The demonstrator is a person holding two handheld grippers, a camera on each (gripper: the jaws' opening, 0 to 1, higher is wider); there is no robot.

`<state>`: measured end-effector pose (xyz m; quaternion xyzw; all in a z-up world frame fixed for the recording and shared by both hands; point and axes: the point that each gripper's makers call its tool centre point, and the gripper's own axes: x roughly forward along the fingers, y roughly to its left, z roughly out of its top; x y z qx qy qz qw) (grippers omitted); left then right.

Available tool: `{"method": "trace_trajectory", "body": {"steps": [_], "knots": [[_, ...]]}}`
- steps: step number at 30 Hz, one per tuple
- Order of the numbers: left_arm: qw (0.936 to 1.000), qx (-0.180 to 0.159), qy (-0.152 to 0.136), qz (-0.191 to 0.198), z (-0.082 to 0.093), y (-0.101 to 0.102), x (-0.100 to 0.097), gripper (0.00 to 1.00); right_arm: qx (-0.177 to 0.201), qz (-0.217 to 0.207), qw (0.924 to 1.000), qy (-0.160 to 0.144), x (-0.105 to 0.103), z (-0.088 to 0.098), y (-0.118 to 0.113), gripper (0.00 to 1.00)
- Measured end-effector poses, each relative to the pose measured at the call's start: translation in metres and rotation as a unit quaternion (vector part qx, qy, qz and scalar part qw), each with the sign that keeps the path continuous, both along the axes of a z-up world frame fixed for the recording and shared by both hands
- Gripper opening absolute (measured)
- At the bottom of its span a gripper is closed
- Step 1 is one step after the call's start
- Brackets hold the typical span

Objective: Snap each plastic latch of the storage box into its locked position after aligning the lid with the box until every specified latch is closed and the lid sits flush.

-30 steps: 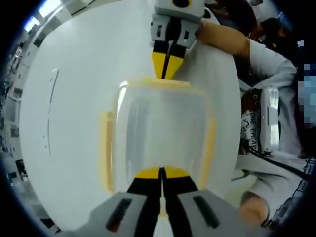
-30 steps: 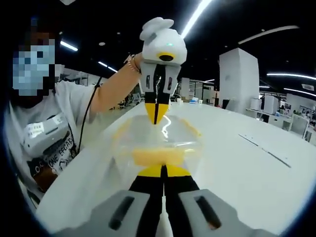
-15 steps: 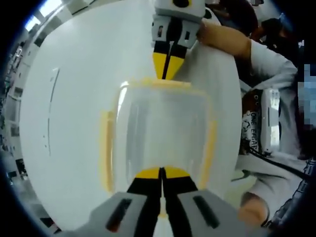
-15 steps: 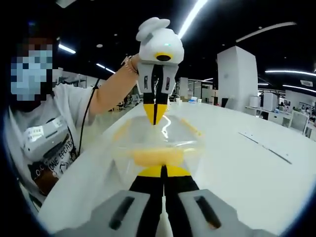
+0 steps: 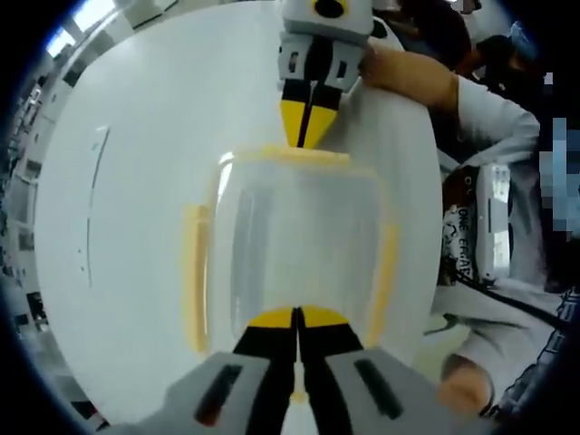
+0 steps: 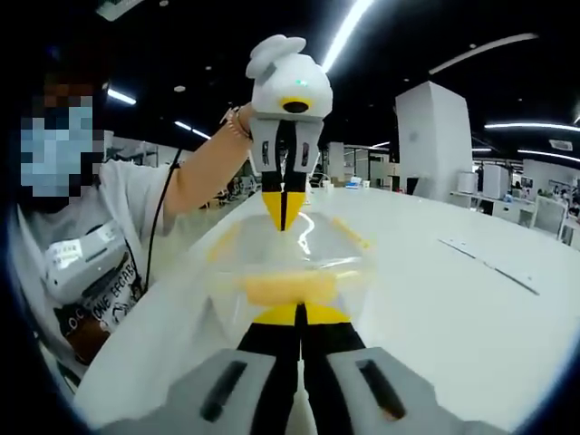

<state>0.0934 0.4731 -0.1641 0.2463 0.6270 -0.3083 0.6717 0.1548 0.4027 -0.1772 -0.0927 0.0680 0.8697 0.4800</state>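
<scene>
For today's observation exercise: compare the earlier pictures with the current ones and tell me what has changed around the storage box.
Almost nothing. The right gripper view tips slightly, so that camera shifted a little. The left gripper and right gripper stay shut at opposite ends of the clear storage box, whose yellow latches and place on the white table are unchanged.

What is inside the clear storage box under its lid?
Through the clear lid the storage box looks empty, only the white table showing through. The near end is covered by the left gripper.
</scene>
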Motion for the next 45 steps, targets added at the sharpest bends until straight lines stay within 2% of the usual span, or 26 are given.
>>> {"method": "trace_trajectory", "body": {"steps": [12, 13, 14, 16, 18, 22, 24, 26, 29, 35, 43, 45], "knots": [[1.0, 0.001, 0.001, -0.003, 0.001, 0.0, -0.001, 0.0, -0.003, 0.0, 1.0, 0.009, 0.0, 0.001, 0.0, 0.0], [1.0, -0.005, -0.001, -0.004, 0.001, -0.003, 0.0, 0.0, 0.011, -0.001, 0.9999, 0.012, -0.002, 0.005, 0.005, 0.0], [0.9998, 0.015, 0.016, -0.004, 0.008, 0.003, -0.006, 0.0, 0.011, 0.011, 0.9997, -0.02, 0.0, 0.007, 0.008, 0.0], [1.0, -0.002, 0.004, -0.008, 0.013, -0.006, -0.005, 0.0, -0.001, 0.0, 1.0, -0.01, -0.002, 0.002, 0.004, 0.0], [0.9999, -0.007, 0.008, -0.003, 0.018, -0.007, -0.005, 0.0, -0.001, -0.003, 0.9994, -0.034, -0.006, -0.001, 0.003, 0.0], [0.9999, -0.004, 0.012, 0.003, 0.02, -0.011, -0.006, 0.0, -0.004, -0.002, 0.9996, -0.028, -0.003, -0.001, 0.004, 0.0], [0.9999, -0.004, 0.013, 0.003, 0.021, -0.009, -0.004, 0.0, -0.004, -0.003, 0.9991, -0.041, -0.003, -0.002, 0.003, 0.0], [0.9994, -0.011, 0.02, 0.027, 0.019, -0.007, -0.004, 0.0, -0.006, -0.004, 0.9994, -0.035, -0.002, -0.001, 0.004, 0.0], [0.9993, -0.006, 0.021, 0.03, 0.016, -0.006, -0.005, 0.0, -0.008, -0.005, 0.9991, -0.04, -0.004, -0.003, 0.004, 0.0], [0.9994, 0.021, 0.016, 0.022, 0.011, -0.001, -0.003, 0.0, -0.002, -0.02, 0.9996, -0.021, 0.005, -0.004, 0.009, 0.0], [0.9994, 0.016, 0.0, 0.032, 0.005, 0.004, -0.001, 0.0, 0.02, -0.056, 0.998, -0.023, 0.02, 0.007, 0.007, 0.0], [0.9994, 0.016, -0.015, 0.027, 0.004, 0.006, -0.002, 0.0, 0.019, -0.068, 0.9972, -0.024, 0.027, 0.005, 0.007, 0.0]]}}
